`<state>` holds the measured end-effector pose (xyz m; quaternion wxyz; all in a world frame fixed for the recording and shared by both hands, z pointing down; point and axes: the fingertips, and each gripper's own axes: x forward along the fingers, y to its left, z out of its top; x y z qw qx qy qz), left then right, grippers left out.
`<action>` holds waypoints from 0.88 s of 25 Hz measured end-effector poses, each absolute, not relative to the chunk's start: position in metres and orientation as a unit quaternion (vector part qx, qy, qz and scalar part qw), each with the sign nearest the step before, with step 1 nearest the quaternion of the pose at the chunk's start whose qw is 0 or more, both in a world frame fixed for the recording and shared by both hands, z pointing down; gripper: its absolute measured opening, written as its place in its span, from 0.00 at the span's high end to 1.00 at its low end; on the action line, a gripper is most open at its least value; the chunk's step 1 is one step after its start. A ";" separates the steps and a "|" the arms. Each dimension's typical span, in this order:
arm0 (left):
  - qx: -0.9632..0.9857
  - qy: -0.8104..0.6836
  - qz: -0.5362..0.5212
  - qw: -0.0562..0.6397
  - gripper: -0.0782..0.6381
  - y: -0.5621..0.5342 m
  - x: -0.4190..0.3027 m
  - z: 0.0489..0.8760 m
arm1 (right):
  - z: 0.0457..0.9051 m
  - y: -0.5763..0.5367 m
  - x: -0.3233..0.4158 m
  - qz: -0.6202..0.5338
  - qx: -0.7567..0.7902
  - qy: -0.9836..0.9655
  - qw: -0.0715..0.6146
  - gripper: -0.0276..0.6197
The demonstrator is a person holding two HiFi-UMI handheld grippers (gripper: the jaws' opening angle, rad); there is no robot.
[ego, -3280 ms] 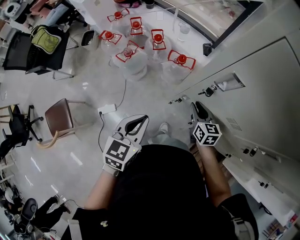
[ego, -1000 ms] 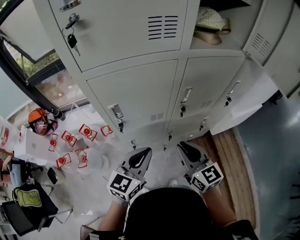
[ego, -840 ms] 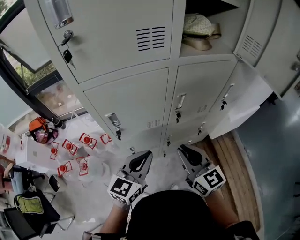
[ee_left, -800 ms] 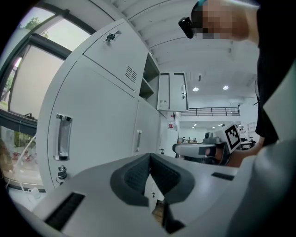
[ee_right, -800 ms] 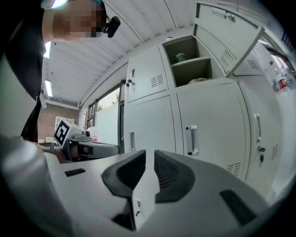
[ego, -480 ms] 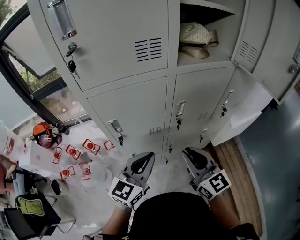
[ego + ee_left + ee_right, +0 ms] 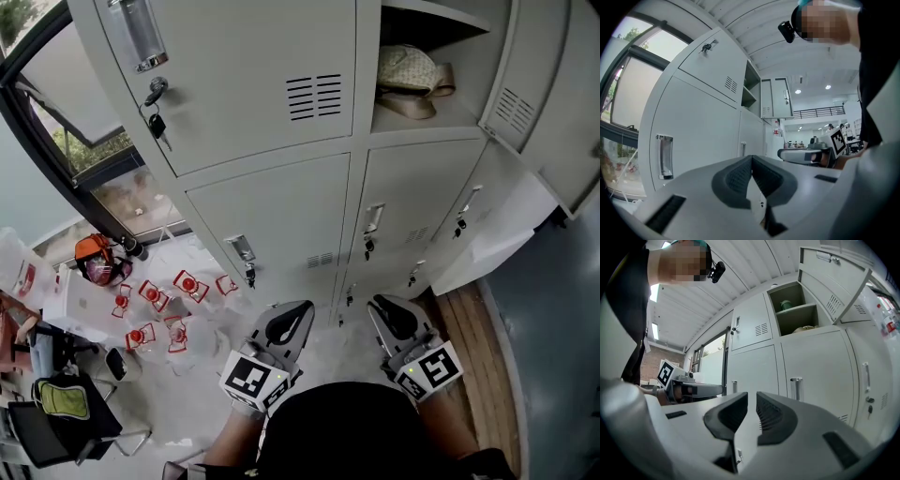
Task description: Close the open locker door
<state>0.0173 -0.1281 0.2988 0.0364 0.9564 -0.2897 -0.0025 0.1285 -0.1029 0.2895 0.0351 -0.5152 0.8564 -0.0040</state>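
The open locker compartment [image 7: 427,52] is in the top row on the right, with a beige bag [image 7: 410,68] on its shelf. Its grey door [image 7: 548,98] stands swung out to the right. The right gripper view shows the same open compartment [image 7: 793,310] and its door [image 7: 834,284] high up; the left gripper view shows the door [image 7: 777,97] from the side. My left gripper [image 7: 286,325] and right gripper [image 7: 394,314] are held low near my body, far below the door. The left jaws meet at the tips [image 7: 752,160]. The right jaws [image 7: 752,401] are a sliver apart, empty.
Closed locker doors [image 7: 272,66] fill the wall, some with keys [image 7: 156,124] hanging in their locks. Water jugs with red caps [image 7: 159,305] stand on the floor at left, beside a window [image 7: 103,159]. A chair with a green bag [image 7: 56,401] is lower left. A wooden strip [image 7: 473,361] runs along the floor at right.
The head view has swung from the floor up to the lockers, and the open compartment has come into sight. Both grippers stay low, shifting slightly to the right in the view.
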 end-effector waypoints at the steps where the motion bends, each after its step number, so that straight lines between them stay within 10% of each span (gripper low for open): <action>1: 0.956 -0.291 -0.002 0.036 0.86 -0.129 0.016 0.299 | 0.290 -0.104 0.128 -0.005 -0.515 0.856 0.035 0.85; 22: 0.958 -0.283 0.003 0.052 0.86 -0.132 0.019 0.313 | 0.299 -0.107 0.130 -0.018 -0.527 0.849 0.037 0.85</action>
